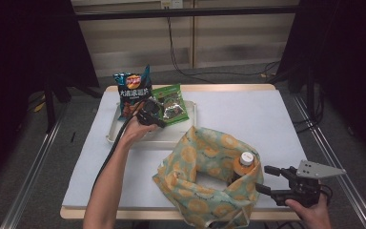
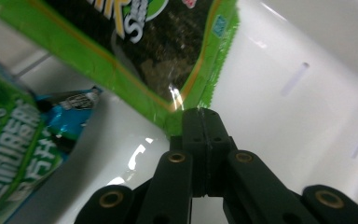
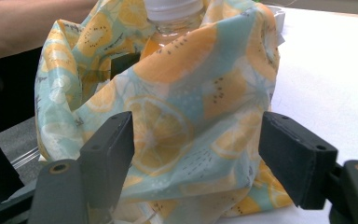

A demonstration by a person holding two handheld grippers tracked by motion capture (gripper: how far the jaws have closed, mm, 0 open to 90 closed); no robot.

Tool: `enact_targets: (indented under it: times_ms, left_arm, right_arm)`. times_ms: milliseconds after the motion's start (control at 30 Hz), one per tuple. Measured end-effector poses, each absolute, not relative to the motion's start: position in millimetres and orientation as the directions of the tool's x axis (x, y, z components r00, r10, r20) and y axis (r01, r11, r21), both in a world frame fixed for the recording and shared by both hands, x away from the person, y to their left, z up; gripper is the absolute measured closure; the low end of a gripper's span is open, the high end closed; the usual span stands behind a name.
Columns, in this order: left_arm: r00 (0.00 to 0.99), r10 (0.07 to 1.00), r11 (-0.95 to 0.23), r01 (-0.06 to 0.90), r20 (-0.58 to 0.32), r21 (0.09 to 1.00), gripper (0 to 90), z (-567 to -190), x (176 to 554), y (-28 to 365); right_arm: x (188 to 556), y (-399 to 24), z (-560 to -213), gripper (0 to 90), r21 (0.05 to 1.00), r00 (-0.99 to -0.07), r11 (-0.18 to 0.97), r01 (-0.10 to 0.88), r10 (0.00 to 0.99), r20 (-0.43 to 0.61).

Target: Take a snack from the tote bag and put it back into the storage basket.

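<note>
I am inspecting the bag (image 1: pixel 205 179) first: soft printed cloth slumped near centre on the table (image 1: pixel 267 124), mouth gaping, with a capped bottle (image 1: pixel 245 162) standing at its right edge. It is looking floppy and will collapse unless the rim is held.

The tray (image 1: pixel 190 125) is sitting far left, carrying a blue chip bag (image 1: pixel 132 90) and the green seaweed pack (image 1: pixel 171 102).

The pack is appearing light, thin and crinkly, with slick film; I judge the sealed edge to be the firmest hold.

My left gripper (image 1: pixel 155 116) is clamping fully shut on the pack's corner (image 2: pixel 177 116). My right gripper (image 1: pixel 262 179) is standing wide open, gripping nothing, just right of the bag.
</note>
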State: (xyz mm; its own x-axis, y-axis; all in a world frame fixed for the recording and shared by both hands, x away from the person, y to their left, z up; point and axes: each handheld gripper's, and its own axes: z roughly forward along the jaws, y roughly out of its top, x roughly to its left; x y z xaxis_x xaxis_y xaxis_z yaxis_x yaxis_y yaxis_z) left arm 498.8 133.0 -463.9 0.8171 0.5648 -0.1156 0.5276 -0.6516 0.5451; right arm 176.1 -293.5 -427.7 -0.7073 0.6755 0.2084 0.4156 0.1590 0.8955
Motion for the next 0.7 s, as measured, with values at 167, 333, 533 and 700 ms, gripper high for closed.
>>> enact_targets:
  times_ms: [167,333,533,700]
  left_arm:
    - [0.796,0.594,-0.635,0.552,-0.114,0.541,90.0,-465.0,504.5,134.5]
    - [0.766,0.631,-0.602,0.581,-0.121,0.547,90.0,-465.1,508.7,128.6]
    - [0.761,0.637,-0.596,0.587,-0.123,0.548,89.9,-466.2,514.9,130.9]
    - [0.734,0.661,-0.540,0.610,-0.156,0.579,89.4,-466.3,511.1,128.9]
  right_arm:
    - [176.7,-294.4,-427.9,26.6,0.896,-0.709,0.157,0.415,0.674,0.210]
    - [176.1,-294.7,-427.5,26.6,0.897,-0.706,0.157,0.414,0.678,0.208]
    - [175.7,-295.7,-427.5,26.5,0.897,-0.705,0.154,0.414,0.678,0.209]
    - [175.6,-296.1,-427.4,26.5,0.897,-0.705,0.151,0.416,0.677,0.212]
